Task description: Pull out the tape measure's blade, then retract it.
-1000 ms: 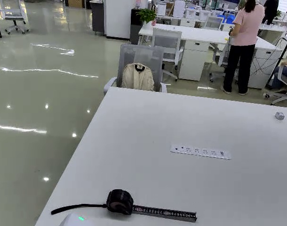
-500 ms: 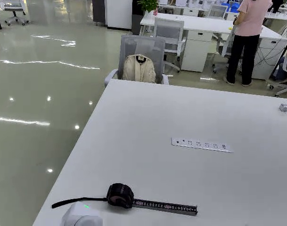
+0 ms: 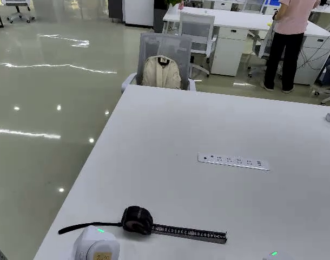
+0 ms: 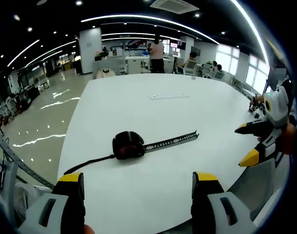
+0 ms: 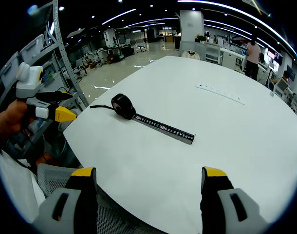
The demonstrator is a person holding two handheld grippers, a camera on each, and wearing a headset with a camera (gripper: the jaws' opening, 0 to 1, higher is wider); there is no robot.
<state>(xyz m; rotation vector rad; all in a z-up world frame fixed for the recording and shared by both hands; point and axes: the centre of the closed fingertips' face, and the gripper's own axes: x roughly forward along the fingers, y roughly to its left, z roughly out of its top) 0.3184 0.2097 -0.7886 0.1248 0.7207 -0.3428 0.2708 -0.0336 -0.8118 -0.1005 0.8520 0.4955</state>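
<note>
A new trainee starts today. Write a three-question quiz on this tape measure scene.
1. True or false: the tape measure lies with its blade partly out.
2. The left hand-held gripper is: A) shut on the tape measure; B) open, touching nothing; C) shut on the blade.
3. What hangs on the chair at the far end of the table?

Key: 1 true; 2 B; 3 a light jacket.

Tape measure (image 5: pixel 123 105) w/ blade (image 5: pixel 164 129) out
</note>
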